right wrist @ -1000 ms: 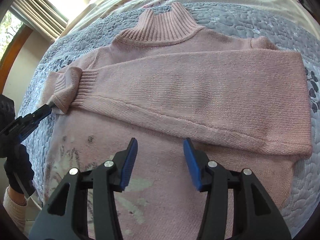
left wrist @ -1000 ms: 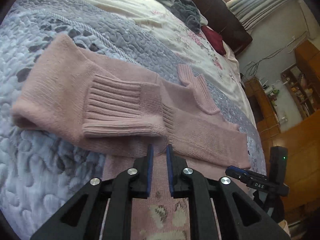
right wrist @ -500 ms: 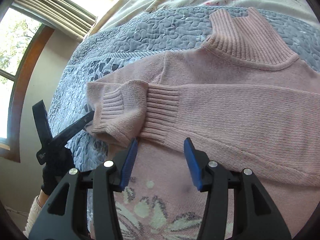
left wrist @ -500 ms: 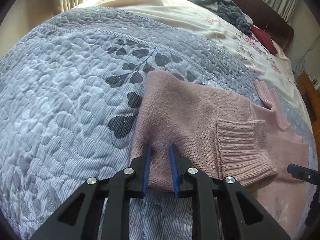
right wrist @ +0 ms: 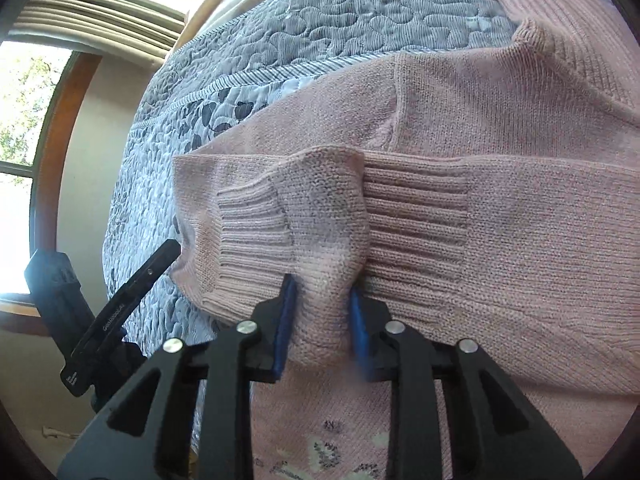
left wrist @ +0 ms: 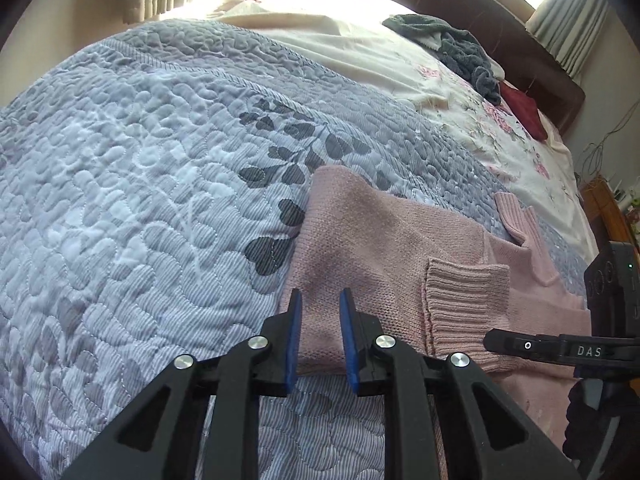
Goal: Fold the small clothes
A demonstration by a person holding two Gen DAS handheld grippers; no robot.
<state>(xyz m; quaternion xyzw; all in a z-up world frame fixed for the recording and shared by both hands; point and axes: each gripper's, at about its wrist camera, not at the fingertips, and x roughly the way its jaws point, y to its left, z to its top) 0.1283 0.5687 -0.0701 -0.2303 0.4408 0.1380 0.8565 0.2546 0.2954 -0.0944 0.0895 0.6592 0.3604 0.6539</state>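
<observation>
Pink knit sweater lies flat on the grey quilt of the bed, both sleeves folded across the chest, ribbed collar toward the headboard. Sleeve cuff sits bunched at the sweater's left fold edge. Right claw is clamped on that cuff bunch, knit pinched between the blue pads. Left claw is parted, pads straddling the folded side edge of the sweater, nothing gripped yet; I'd say about to pinch.

Step in hand, as I read it: tidy the cuff and grab the side for the next fold. To do it well: close the left claw on all layers at the edge, lift both sides together, keep the sleeves from sliding. Thick knit, it may slip or drag.
</observation>
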